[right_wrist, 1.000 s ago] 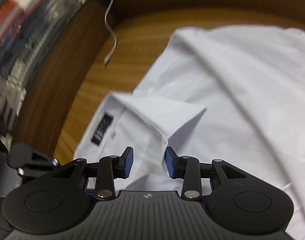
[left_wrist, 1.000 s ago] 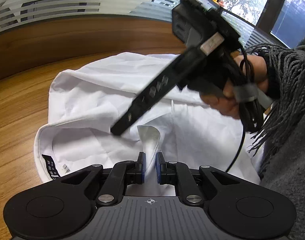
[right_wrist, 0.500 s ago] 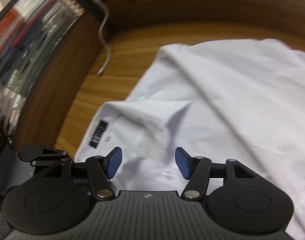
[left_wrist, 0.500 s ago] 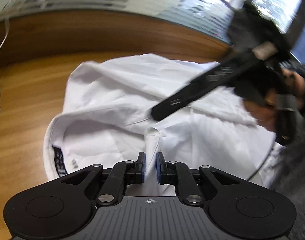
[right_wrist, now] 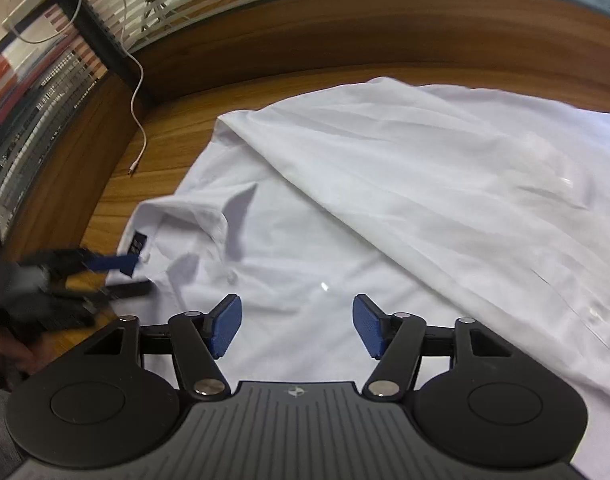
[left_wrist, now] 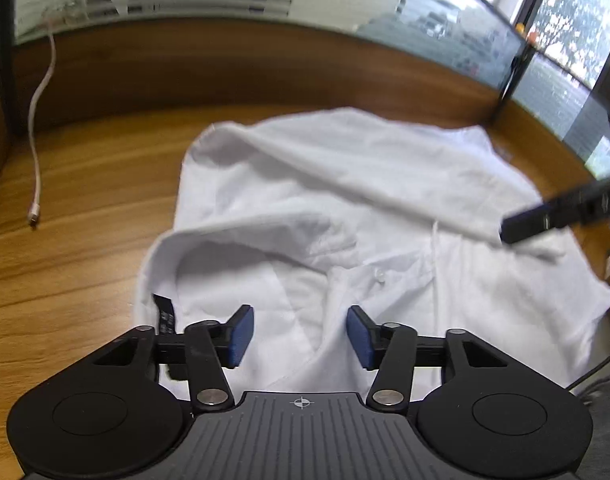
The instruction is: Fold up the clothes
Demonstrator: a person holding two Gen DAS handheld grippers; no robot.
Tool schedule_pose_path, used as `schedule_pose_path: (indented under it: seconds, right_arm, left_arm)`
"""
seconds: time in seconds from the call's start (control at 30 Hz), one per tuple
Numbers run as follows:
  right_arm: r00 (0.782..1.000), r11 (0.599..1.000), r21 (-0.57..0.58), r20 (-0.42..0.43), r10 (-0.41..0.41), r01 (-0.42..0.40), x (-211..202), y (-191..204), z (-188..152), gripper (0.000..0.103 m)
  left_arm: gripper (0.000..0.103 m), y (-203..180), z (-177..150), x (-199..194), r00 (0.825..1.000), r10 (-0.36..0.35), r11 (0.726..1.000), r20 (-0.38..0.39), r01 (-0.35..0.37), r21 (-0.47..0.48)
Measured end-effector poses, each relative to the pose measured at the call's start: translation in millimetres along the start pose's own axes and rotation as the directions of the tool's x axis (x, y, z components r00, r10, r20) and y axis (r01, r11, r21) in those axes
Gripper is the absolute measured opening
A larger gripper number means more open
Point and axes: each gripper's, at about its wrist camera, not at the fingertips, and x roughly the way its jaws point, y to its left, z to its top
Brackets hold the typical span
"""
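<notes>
Left gripper (left_wrist: 299, 336): jaws opening, blue pads standing roughly half apart. The front placket fabric of the white cotton dress shirt (left_wrist: 345, 208) sits in the gap between them, but the pads aren't pressing on it. No grip.

Right gripper (right_wrist: 297, 326): jaws opening too, spread a bit wider than the left. They hang over the shirt's chest panel with nothing between the pads; whether the tips brush the cloth I can't tell.

In the left wrist view one black finger of the right gripper reaches in from the right edge, its tip over the folded-over sleeve near the shirt's right side. In the right wrist view the left gripper shows blurred at the left edge, one blue pad near the collar (right_wrist: 193, 216) beside the small black neck label (right_wrist: 136, 243).

The shirt lies face up on the wooden tabletop (left_wrist: 77, 248), collar toward the person, one sleeve folded diagonally across the body. A small white button (right_wrist: 232, 278) shows on the placket just below the collar.

A thin white cable (left_wrist: 37, 152) lies loose on the table at far left, well apart from the shirt.
</notes>
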Motion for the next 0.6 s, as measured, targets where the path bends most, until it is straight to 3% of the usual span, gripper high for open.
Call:
schedule_pose_path:
  seconds: [0.23, 0.37, 0.43, 0.6]
  right_arm:
    - [0.998, 0.998, 0.025, 0.015, -0.062, 0.061, -32, -13, -52, 0.070]
    - [0.997, 0.995, 0.055, 0.005, -0.083, 0.082, -40, -18, -77, 0.070]
    - [0.995, 0.994, 0.051, 0.008, -0.102, 0.102, -46, -19, -89, 0.070]
    - [0.991, 0.990, -0.028, 0.008, -0.137, 0.137, -67, -16, -114, 0.070]
  left_arm:
    - [0.054, -21, -20, -33, 0.999, 0.045, 0.985, -0.001, -0.044, 0.165]
    - [0.053, -31, -37, -17, 0.983, 0.181, 0.953, -0.033, -0.167, 0.252]
    - [0.053, -30, -40, -12, 0.973, 0.228, 0.946, -0.033, -0.214, 0.246]
    - [0.053, -38, -36, -33, 0.984, 0.175, 0.963, 0.030, -0.178, 0.205]
